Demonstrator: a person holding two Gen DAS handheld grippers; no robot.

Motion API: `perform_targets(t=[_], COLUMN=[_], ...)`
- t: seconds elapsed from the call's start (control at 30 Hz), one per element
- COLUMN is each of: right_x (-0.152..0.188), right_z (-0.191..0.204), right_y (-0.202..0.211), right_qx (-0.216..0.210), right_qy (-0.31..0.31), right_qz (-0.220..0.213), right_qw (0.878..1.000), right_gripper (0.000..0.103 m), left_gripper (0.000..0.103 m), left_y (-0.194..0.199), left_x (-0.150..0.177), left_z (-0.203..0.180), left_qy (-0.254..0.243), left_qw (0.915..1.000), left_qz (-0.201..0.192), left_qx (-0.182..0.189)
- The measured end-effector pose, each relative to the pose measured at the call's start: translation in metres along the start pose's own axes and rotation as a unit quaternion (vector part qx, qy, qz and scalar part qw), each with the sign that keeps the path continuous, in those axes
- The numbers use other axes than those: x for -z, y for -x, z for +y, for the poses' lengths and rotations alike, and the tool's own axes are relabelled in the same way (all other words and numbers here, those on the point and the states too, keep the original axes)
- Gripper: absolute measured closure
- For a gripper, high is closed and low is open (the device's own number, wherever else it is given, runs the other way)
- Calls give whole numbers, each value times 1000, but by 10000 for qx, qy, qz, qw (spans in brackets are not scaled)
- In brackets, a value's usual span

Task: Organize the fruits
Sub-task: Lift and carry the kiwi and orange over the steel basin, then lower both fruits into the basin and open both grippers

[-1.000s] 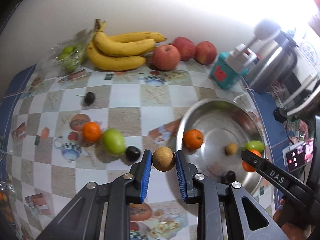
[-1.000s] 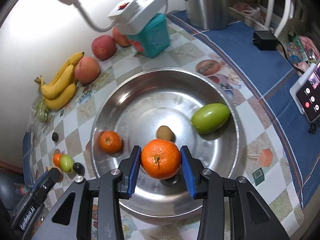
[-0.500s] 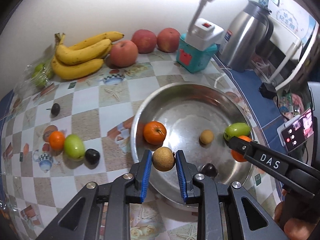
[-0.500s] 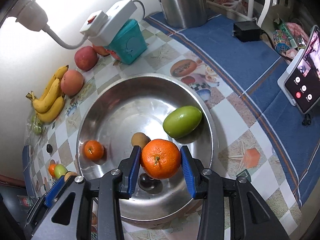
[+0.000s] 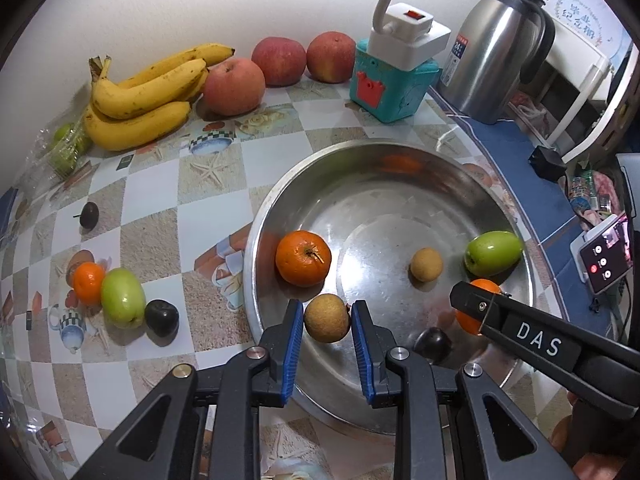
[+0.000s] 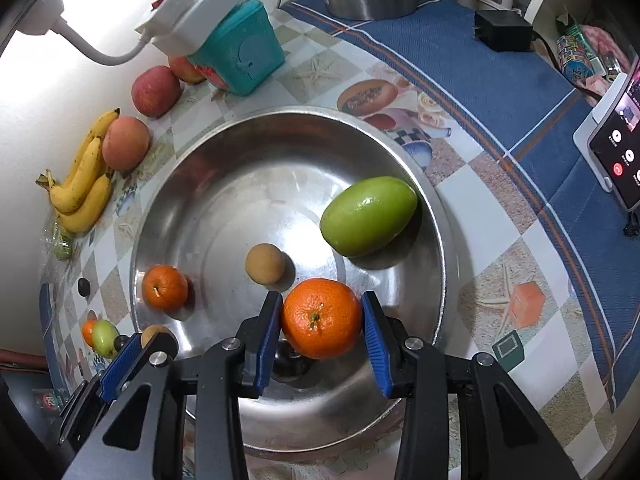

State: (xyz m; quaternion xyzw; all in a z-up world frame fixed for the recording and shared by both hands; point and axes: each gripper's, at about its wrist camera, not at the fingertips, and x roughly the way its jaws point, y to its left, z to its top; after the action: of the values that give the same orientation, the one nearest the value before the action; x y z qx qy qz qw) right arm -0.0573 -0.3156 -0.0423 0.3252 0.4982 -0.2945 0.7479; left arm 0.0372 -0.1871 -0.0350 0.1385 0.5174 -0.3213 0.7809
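Note:
My left gripper is shut on a small brown round fruit and holds it over the near left rim of the steel bowl. My right gripper is shut on an orange over the bowl's near side. In the bowl lie a second orange, a small brown fruit, a green fruit and a dark plum. On the table to the left lie an orange, a green fruit and a dark plum.
Bananas, three apples and a bag of green fruit line the wall. Another dark plum lies alone. A teal box with a white power strip, a steel kettle and a phone stand to the right.
My left gripper has carried the brown fruit right, from over the table to over the bowl's rim. My right gripper has drawn back slightly with its orange, still over the bowl.

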Motion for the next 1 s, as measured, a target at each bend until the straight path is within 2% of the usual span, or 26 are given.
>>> perform_targets(t=[0.9, 0.97, 1.0], right_x=[1, 1, 1], right_z=[5, 6, 6], right_y=[-16, -16, -16], right_qx=[193, 218, 241], right_qy=[80, 92, 105], right_qz=[102, 98, 89], right_qw=[9997, 9997, 9996], right_gripper=[61, 59, 53], left_gripper=[76, 75, 74], left_y=[-25, -25, -25], left_x=[5, 5, 5], left_z=[-3, -3, -3], left_qy=[-96, -83, -76], left_qw=[9996, 9996, 9996], left_qz=[271, 273, 267], left_qx=[-84, -66, -61])
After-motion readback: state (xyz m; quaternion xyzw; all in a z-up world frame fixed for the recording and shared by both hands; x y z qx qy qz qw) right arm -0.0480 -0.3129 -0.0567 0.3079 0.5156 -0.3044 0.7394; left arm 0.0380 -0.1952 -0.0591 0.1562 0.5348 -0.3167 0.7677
